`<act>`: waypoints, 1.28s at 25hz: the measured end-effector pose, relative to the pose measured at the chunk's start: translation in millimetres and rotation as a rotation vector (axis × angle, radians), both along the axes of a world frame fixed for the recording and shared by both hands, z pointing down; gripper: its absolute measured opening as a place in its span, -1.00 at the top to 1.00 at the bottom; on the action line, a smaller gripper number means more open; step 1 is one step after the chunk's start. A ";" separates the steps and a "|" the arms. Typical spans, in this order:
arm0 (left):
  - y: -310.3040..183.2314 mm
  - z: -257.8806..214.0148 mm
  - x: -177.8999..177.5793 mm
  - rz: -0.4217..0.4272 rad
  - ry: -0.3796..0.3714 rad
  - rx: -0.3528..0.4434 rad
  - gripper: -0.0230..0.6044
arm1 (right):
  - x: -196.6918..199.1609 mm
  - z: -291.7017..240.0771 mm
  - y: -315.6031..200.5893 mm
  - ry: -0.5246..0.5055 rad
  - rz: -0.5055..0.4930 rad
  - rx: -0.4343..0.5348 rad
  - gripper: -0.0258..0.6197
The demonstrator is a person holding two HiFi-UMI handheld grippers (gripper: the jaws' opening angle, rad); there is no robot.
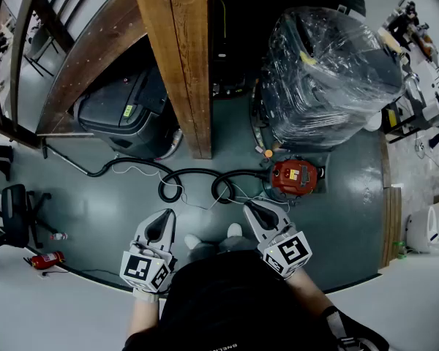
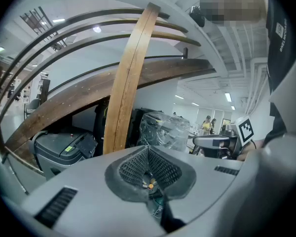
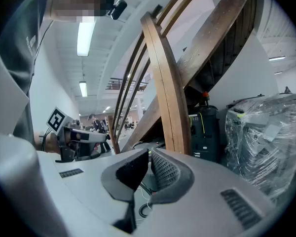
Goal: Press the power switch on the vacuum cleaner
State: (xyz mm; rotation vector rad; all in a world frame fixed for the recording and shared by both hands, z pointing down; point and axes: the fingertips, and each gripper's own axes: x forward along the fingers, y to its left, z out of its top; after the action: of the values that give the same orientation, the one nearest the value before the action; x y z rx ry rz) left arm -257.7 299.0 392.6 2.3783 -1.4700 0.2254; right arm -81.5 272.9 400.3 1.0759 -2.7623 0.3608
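The red canister vacuum cleaner (image 1: 294, 177) sits on the grey floor ahead and to the right of me. Its black hose (image 1: 197, 181) coils leftward in loops. My right gripper (image 1: 249, 206) hovers to the lower left of the vacuum, apart from it, jaws shut and empty. Further left, my left gripper (image 1: 167, 213) hangs above the hose loops, also shut with nothing held. In the left gripper view the ribbed pads (image 2: 138, 164) meet at the left gripper's tip (image 2: 148, 148). In the right gripper view the right gripper (image 3: 150, 153) has its pads together, with a loop of the hose (image 3: 144, 209) below.
A slanted wooden stair beam (image 1: 179, 57) rises in the middle. A plastic-wrapped stack (image 1: 325, 64) stands behind the vacuum. A dark grey machine (image 1: 124, 112) sits under the stairs at left. An office chair (image 1: 14, 210) and a red fire extinguisher (image 1: 44, 259) lie far left.
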 end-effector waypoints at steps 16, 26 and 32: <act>-20.5 2.1 69.5 0.027 -0.029 -0.009 0.88 | 62.3 -1.3 -23.7 -0.056 0.018 -0.001 0.80; -48.2 13.6 85.1 0.056 -0.122 -0.015 0.88 | 94.8 15.9 -55.5 -0.079 0.072 -0.044 0.80; -99.7 27.0 70.8 0.133 -0.094 -0.024 0.88 | 69.4 23.5 -88.2 -0.032 0.101 -0.055 0.80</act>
State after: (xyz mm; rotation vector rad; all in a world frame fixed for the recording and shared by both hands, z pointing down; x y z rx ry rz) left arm -186.9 199.3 419.6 2.4792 -1.3409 0.3903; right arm -12.1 184.7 423.7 1.2096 -2.7142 0.4685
